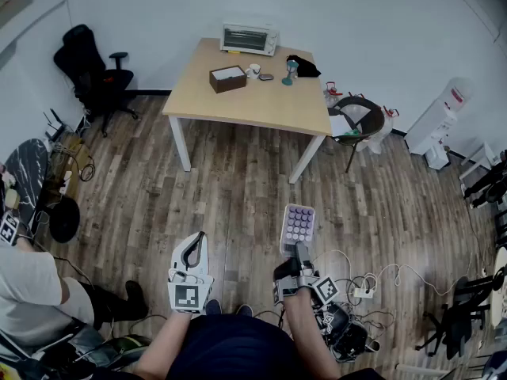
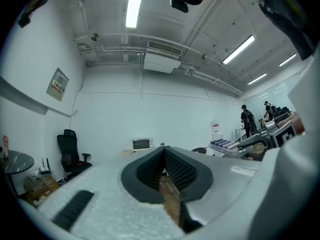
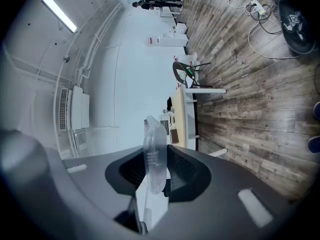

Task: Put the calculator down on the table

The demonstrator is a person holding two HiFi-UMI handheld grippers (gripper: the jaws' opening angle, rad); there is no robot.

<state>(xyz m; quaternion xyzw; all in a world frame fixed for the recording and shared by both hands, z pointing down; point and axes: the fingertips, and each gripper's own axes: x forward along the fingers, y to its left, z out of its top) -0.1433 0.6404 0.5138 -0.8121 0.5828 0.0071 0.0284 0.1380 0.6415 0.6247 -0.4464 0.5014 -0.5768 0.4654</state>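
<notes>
The calculator point(image 1: 299, 225) is held; the bench point(image 1: 238, 101) is far ahead.
The right gripper point(image 1: 299, 248) fingers pinch its near end; it seems light, stiff, slippery. The left gripper point(image 1: 197, 241) fingers are together, empty.

At the far edge of the counter point(image 1: 261, 105) sits a toaster oven point(image 1: 249, 38), a box point(image 1: 227, 78) before it, an office chair point(image 1: 89, 68) to the counter's left.

From above, the head view looks steeply down at the floor point(image 1: 238, 204) and distant table point(image 1: 238, 101), while both gripper views face level along their jaws toward that table, the right one rolled sideways.
</notes>
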